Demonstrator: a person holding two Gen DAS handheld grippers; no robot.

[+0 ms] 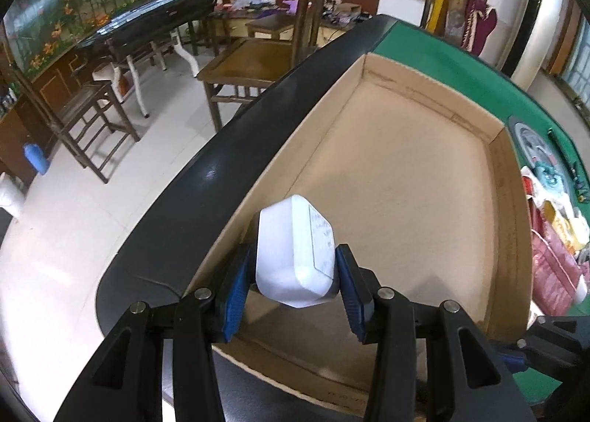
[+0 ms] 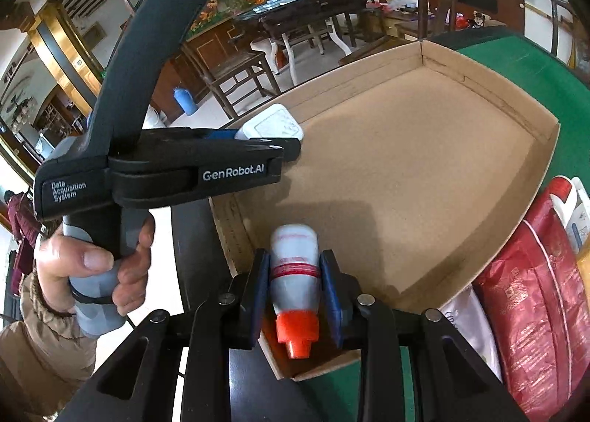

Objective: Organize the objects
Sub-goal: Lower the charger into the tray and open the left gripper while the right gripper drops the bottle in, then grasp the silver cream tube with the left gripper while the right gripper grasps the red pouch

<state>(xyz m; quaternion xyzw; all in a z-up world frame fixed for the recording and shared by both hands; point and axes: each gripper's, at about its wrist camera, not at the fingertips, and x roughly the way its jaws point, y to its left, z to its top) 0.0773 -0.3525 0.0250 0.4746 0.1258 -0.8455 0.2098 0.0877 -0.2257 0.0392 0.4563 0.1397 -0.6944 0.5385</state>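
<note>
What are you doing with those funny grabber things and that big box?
A person is tidying things into a cardboard tray on a green table. The left gripper is clamped on a white square bottle, held over the tray's near left corner. The right gripper grips a small white bottle with an orange cap, cap pointing back at the camera, over the tray's near edge. The tray floor looks bare so far. More packages, including a red bag, wait beside it.

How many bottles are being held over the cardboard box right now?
2. A white square bottle in the left gripper near the cardboard box's left wall; an orange-capped bottle in the right gripper.
</note>
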